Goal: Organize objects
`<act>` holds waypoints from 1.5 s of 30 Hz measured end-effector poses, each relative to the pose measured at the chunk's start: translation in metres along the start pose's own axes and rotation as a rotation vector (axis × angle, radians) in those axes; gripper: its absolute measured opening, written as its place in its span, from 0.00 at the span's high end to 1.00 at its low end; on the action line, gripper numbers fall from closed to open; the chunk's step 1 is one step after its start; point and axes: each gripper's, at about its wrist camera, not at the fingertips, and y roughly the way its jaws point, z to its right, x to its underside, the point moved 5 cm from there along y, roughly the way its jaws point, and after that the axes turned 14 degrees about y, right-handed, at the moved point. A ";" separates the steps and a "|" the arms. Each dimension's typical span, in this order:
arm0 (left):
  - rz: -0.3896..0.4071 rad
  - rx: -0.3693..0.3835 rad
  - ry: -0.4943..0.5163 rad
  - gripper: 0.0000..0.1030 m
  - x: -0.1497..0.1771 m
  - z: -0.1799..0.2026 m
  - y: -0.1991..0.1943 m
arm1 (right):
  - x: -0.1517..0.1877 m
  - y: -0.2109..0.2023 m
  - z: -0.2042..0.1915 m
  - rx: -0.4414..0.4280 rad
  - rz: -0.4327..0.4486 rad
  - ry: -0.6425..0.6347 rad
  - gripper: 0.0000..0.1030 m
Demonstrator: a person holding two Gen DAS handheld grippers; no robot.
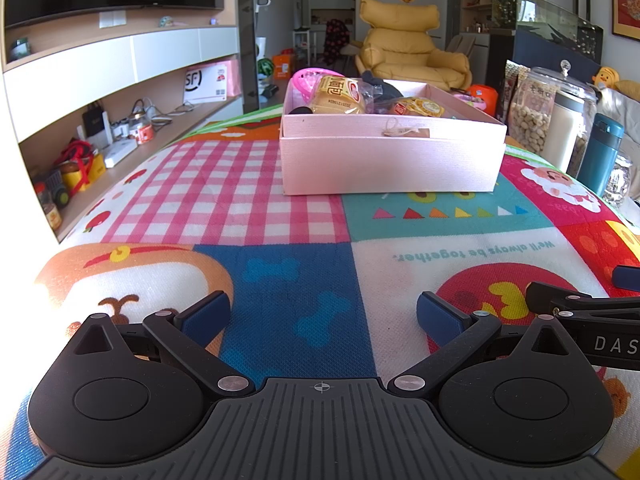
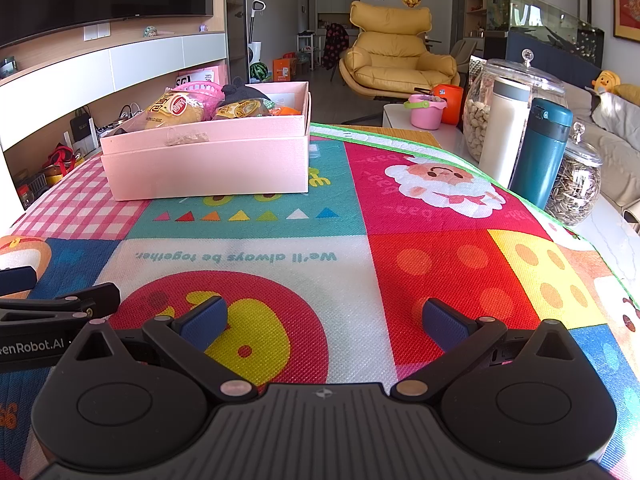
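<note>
My left claw [image 1: 323, 316] is released, its blue pads spread wide over the blue bone-print square of the colourful play mat [image 1: 248, 200] that covers the bench, and it grips nothing. My right claw [image 2: 325, 322] is likewise released and empty, hovering low over the red circle with the yellow duck on the same mat; each claw shows at the edge of the other's view, just beside it. The pink box [image 1: 392, 160] sits farther back on the mat, partly on the pink gingham patch, well apart from both claws. Inside it I see a yellow snack bag [image 1: 338, 96], a smaller wrapped snack [image 1: 418, 107], a dark plush toy [image 2: 240, 92] and a pink basket [image 2: 200, 89]. To my right, off the mat's edge, stand a white flask [image 2: 504, 132], a teal flask [image 2: 540, 152], a glass jar of nuts [image 2: 478, 120] and a jar of sunflower seeds [image 2: 574, 188].
</note>
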 end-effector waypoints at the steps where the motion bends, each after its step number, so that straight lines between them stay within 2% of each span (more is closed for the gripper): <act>1: 0.000 0.000 0.000 0.00 0.000 0.000 0.000 | 0.000 0.000 0.000 0.000 0.000 0.000 0.00; 38: -0.003 -0.008 0.009 0.00 -0.002 0.001 0.002 | 0.000 0.000 0.000 -0.001 0.000 0.001 0.00; 45: -0.006 0.008 -0.006 0.00 -0.001 -0.002 0.002 | 0.001 -0.001 0.001 -0.001 0.001 0.000 0.00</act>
